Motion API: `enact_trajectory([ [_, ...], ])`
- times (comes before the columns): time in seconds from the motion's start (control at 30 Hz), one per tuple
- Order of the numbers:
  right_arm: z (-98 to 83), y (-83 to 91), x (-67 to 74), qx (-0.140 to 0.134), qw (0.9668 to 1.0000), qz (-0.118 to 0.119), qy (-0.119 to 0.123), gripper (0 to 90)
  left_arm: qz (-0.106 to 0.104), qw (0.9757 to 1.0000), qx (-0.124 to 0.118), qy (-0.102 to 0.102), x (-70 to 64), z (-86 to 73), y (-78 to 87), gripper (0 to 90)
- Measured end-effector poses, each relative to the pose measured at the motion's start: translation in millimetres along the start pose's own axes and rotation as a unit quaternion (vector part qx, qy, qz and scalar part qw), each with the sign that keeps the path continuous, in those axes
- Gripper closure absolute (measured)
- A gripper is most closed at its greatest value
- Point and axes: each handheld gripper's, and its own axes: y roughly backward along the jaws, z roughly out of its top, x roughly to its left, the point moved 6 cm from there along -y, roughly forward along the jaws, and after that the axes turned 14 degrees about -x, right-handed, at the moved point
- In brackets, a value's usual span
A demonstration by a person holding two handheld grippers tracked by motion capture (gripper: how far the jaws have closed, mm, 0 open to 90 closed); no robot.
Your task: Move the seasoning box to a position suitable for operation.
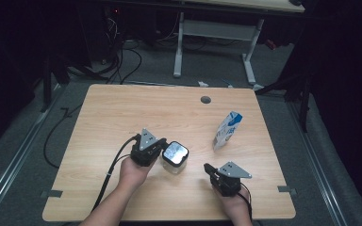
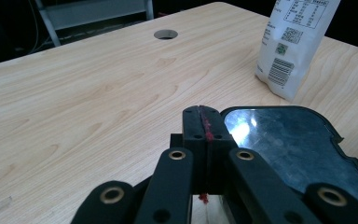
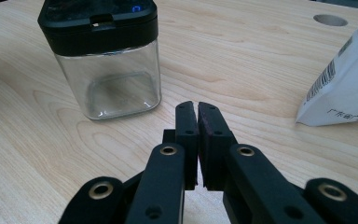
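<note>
So far nothing is held: your left gripper (image 1: 159,151), jaws together, sits beside the lidded jar (image 1: 175,157); your right gripper (image 1: 210,169), nearly closed, waits short of the milk carton (image 1: 227,130).

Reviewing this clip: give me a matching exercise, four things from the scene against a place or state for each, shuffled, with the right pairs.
Things:
1. clear jar
2. white pouch
3. left gripper
4. round hole

Places or states:
A. near the table's far edge
B. jaws shut, beside the black lid
C. standing upright, right of the jar
D. empty, black lid on top

Pairs: 1-D, 2-C, 3-B, 4-A
</note>
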Motion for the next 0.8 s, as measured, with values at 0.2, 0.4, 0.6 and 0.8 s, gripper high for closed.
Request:
enact_trajectory([
  [0.2, 0.6, -0.2, 1.2, -0.003, 1.0000, 0.002, 0.001, 87.2, 0.000, 0.9999, -0.011, -0.001, 0.1, -1.8, 0.4, 90.0],
  [0.4, 0.9, -1.0, 4.2, -0.003, 1.0000, 0.003, 0.004, 87.2, 0.001, 0.9998, -0.020, 0.001, 0.3, -3.4, 1.0, 90.0],
  [0.6, 2.5, -3.9, 11.4, -0.005, 0.9999, 0.011, 0.010, 87.2, 0.002, 0.9997, -0.026, 0.000, 0.6, -4.7, 1.4, 90.0],
  [0.8, 5.2, -7.2, 20.2, -0.004, 0.9996, 0.017, 0.023, 87.2, 0.003, 0.9993, -0.034, 0.015, 4.8, -7.1, 2.5, 90.0],
])
